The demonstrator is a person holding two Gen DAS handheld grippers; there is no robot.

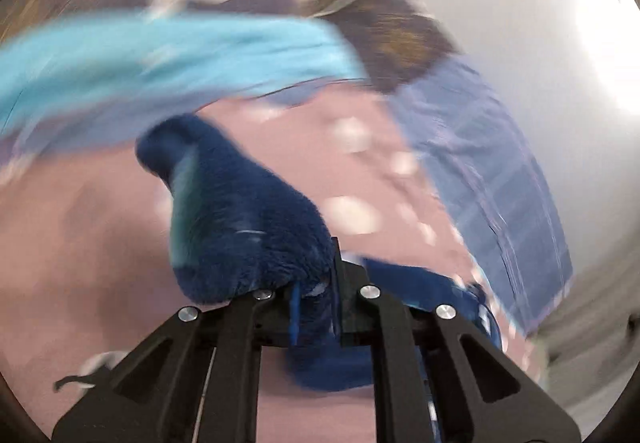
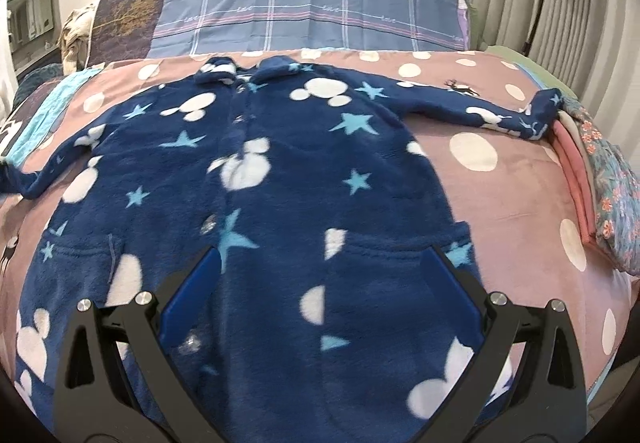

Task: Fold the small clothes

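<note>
Garment: a navy fleece child's top (image 2: 280,179) with white mouse-head shapes and light-blue stars lies face up on the pink spotted bed cover (image 2: 500,195); collar toward the head edge of the bed, hem toward the near edge; both sleeves spread out toward the side edges.
Progress: I judge the folding barely begun; the body lies flat and open, no fold is visible in it, and the right sleeve (image 2: 500,115) is fully stretched out; every fold of sleeves and body looks left to do.
Left gripper (image 1: 316,295): closed tight on the left sleeve end (image 1: 240,215); the fleece bunches up and out from between the jaws, seemingly lifted off the cover.
Right gripper (image 2: 320,271): jaws wide apart, holding nothing; it sits over the lower front of the top, above the pockets; whether the tips touch the fleece I cannot tell.
Right wrist view only: the whole garment's layout; a plaid pillow (image 2: 312,3) at the head edge; a stack of folded clothes (image 2: 600,195) at the right edge of the bed.
Left wrist view only: the pinch on the sleeve, close up; the surroundings are heavily blurred, with a light-blue cloth (image 1: 168,59) beyond.
</note>
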